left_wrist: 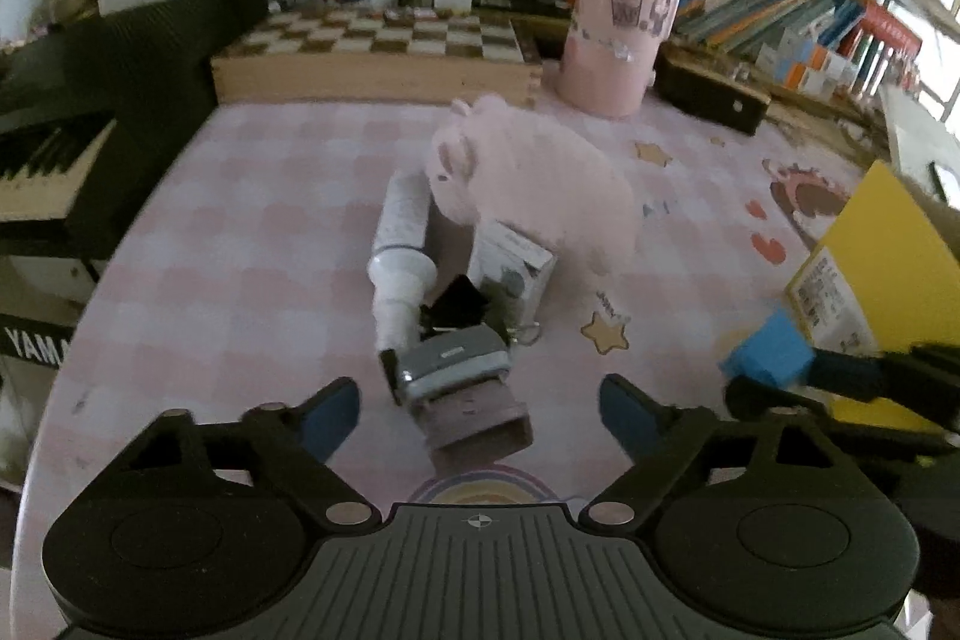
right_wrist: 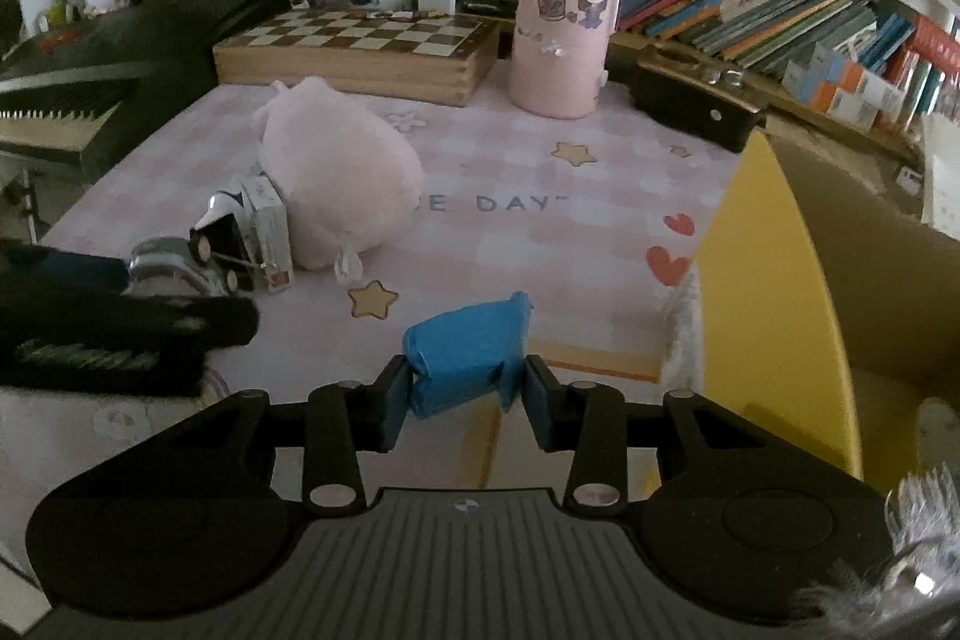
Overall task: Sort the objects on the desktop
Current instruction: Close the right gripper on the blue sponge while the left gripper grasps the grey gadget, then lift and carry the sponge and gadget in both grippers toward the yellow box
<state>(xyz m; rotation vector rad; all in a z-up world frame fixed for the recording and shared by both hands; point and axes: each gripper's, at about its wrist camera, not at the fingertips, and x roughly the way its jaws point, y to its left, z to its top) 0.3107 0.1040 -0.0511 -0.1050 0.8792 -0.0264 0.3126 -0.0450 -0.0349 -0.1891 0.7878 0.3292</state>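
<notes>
Broadly, the bench (left_wrist: 252, 196) carries a heap at its middle: a pink plush toy (left_wrist: 528, 172), then a white tube (left_wrist: 402, 232), a small white box (left_wrist: 513, 262) and a grey stapler (left_wrist: 453, 361), all touching or just beside one another. The stapler lies straight ahead of the left gripper (left_wrist: 480, 412), its long axis running across the gap, so the released jaws flank it without touching. The right gripper (right_wrist: 468, 394) sits farther off, near the yellow box (right_wrist: 774, 280), jaws clenched on a blue block (right_wrist: 465, 352).

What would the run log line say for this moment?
right hand-held gripper: shut on blue roll | left hand-held gripper: open over stapler | yellow box: beside
</notes>
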